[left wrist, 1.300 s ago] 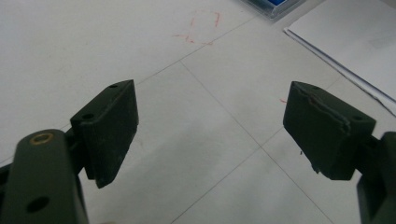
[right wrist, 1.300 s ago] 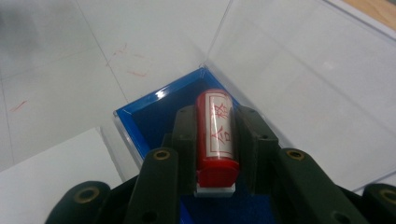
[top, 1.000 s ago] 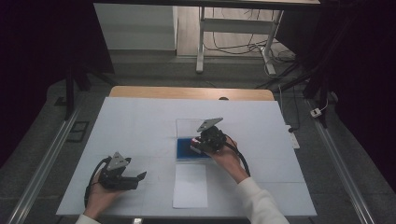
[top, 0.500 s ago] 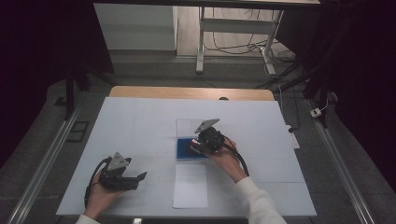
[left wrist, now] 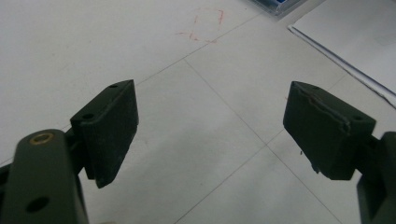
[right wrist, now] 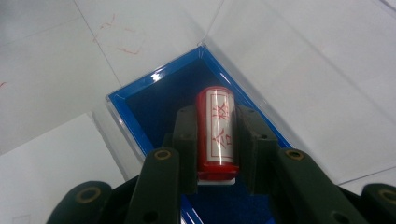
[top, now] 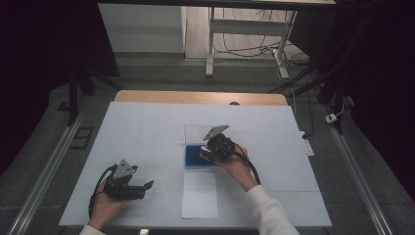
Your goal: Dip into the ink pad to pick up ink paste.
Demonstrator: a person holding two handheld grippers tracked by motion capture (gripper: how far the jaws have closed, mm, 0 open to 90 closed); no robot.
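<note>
Your right tongs [right wrist: 215,140] are clamped on a red cylindrical stamp [right wrist: 215,133], its white label with red characters facing up between the two black jaws. You are holding it low over the dark blue ink pad [right wrist: 166,100], which sits in a clear case [top: 200,147] near the middle of the surface [top: 147,127], with the case's transparent lid [right wrist: 289,70] folded open toward the far edge. From the high view the stamp's end seems to be at or just above the pad, though the angle is too shallow to say whether it is actually touching the ink. Your left tongs [left wrist: 210,135] stand wide apart with nothing between them, resting near the near-left corner of the surface over bare white covering, well away from the case. A white sheet of paper [top: 199,193] lies just on the near side of the case, toward the near edge, and it looks blank from above. So, as a judgement: the pickup of the stamp is done, and you appear to be at the inking step. What is left is to make sure the face has taken ink, carry the stamp to the sheet, press it down squarely, and lift off cleanly. Faint red marks [left wrist: 203,25] on the covering beside the case suggest that stray prints land easily, so keep the stamp upright on the way across.
</note>
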